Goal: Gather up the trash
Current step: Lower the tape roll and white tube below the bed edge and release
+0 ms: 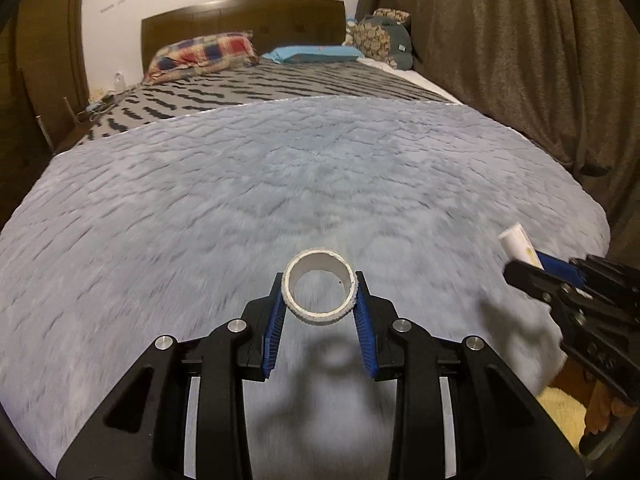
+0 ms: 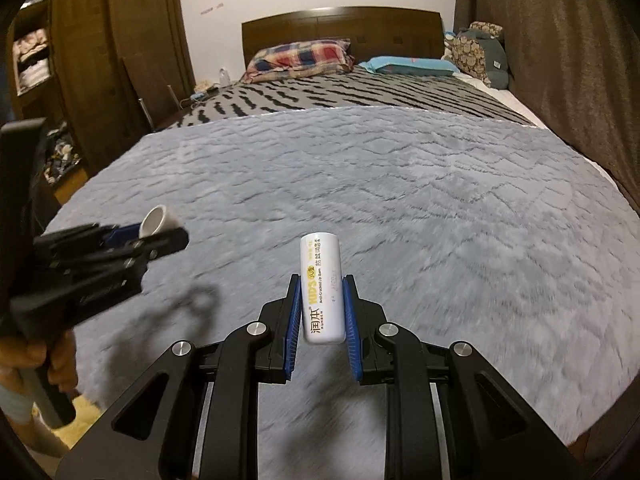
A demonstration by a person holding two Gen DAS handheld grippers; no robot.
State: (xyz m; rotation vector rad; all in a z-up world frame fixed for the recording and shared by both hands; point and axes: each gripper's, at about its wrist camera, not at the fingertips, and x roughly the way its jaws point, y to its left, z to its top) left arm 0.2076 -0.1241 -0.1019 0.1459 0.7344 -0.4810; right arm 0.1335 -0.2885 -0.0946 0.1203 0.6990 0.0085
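A: Trash, item 1: white tape ring (image 1: 319, 289), knurled outer rim, hollow centre. Location?

B: Clamped in left gripper (image 1: 319, 300). Blue pads (image 1: 365, 332) press its two sides; ring is up off the grey fluffy blanket (image 1: 280, 184), opening faces fwd. Its shadow falls on the blanket below. Right wrist view shows the same ring (image 2: 159, 221) at the tip of the left gripper (image 2: 160, 232), seen from the side.

A: Item 2?

B: White lip balm tube (image 2: 322, 288), label reads "KIDS", w/ Chinese text. Held in right gripper (image 2: 322, 312), blue pads (image 2: 349, 320) closed against both sides, tube pointing fwd beyond the fingertips, clear of the blanket. Left wrist view: tube end (image 1: 518, 245) sticks out of right gripper (image 1: 532, 268) at frame right.

A: Gripper positions rel. to each other?

B: Side by side over the near end of the bed, apart, not touching. Person's hand (image 2: 60, 364) on the left gripper handle.

A: Surroundings?

B: Striped grey/black bedspread (image 2: 340, 92) beyond the blanket. Plaid pillow (image 2: 300, 58) and blue pillow (image 2: 412, 66) at the dark wood headboard (image 2: 344, 26). Brown curtain (image 2: 560, 60) on the right, wardrobe (image 2: 100, 40) on the left.
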